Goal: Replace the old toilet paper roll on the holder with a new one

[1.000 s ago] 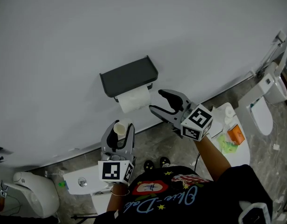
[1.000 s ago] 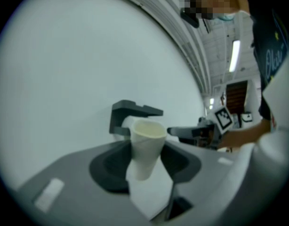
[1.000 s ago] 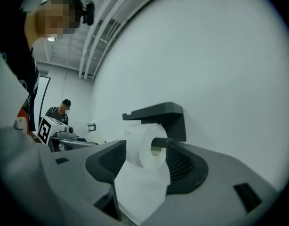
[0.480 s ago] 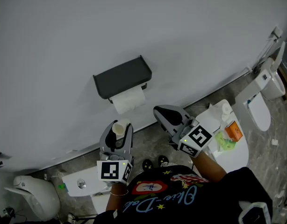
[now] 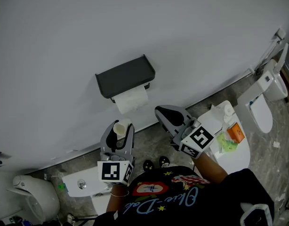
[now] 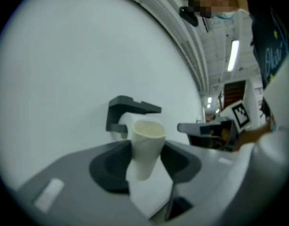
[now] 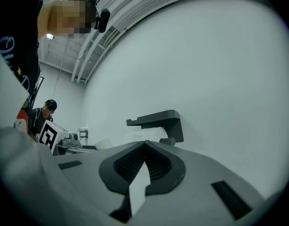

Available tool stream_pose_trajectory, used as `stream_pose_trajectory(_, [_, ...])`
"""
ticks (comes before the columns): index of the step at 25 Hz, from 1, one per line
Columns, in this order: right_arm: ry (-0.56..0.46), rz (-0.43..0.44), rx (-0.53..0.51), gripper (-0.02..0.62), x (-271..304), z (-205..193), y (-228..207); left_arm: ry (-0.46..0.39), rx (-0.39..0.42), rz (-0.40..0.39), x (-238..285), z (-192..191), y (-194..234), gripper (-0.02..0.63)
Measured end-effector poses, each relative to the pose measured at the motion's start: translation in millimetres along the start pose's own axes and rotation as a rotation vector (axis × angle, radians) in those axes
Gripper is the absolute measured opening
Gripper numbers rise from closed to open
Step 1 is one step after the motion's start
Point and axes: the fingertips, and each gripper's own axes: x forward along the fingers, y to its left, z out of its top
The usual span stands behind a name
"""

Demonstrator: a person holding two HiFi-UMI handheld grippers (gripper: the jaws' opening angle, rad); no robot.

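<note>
A dark grey holder (image 5: 125, 76) is fixed to the white wall, with a full white toilet paper roll (image 5: 132, 101) hanging under its shelf. My left gripper (image 5: 118, 126) is below it, shut on a cream cardboard tube (image 5: 120, 129) that stands upright between the pads. In the left gripper view a tail of paper hangs from the tube (image 6: 147, 147), and the holder (image 6: 130, 109) lies beyond it. My right gripper (image 5: 161, 112) is below and to the right of the roll, shut with nothing in it. In the right gripper view the holder (image 7: 156, 120) lies ahead of the closed jaws.
A white toilet (image 5: 267, 107) stands at the right by the wall. Nearer me, a white fixture (image 5: 220, 126) carries an orange box (image 5: 237, 134) and something green. Another white toilet (image 5: 34, 197) and a white tank (image 5: 81, 182) are at the lower left, on a grey stone floor.
The right gripper's jaws have gone from open to shut, and it has drawn back down and away from the roll on the holder. The left gripper still holds the tube in place.
</note>
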Motion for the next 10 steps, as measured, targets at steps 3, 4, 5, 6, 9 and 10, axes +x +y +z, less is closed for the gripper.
stream_pose_trajectory(3, [0.006, -0.007, 0.002, 0.014, 1.2, -2.4, -0.5, 0.003, 0.000, 0.002, -0.7, -1.3, 1.0, 0.189])
stream_pose_trajectory(4, [0.010, -0.011, 0.004, 0.014, 1.7, -3.5, -1.1, 0.004, -0.001, 0.001, -0.8, -1.6, 1.4, 0.189])
stream_pose_trajectory(5, [0.013, -0.015, 0.007, 0.014, 2.2, -4.5, -1.8, 0.005, -0.001, 0.000, -0.7, -1.8, 1.7, 0.189])
stream_pose_trajectory(6, [0.014, -0.017, 0.011, 0.014, 2.7, -5.1, -2.4, 0.005, -0.002, -0.001, -0.5, -1.8, 1.9, 0.189])
stream_pose_trajectory(9, [0.017, -0.018, 0.012, 0.014, 3.7, -6.1, -3.1, 0.007, -0.002, -0.004, 0.0, -1.8, 2.6, 0.189])
stream_pose_trajectory(10, [0.017, -0.018, 0.012, 0.014, 3.9, -6.2, -3.2, 0.007, -0.002, -0.005, 0.2, -1.8, 2.8, 0.189])
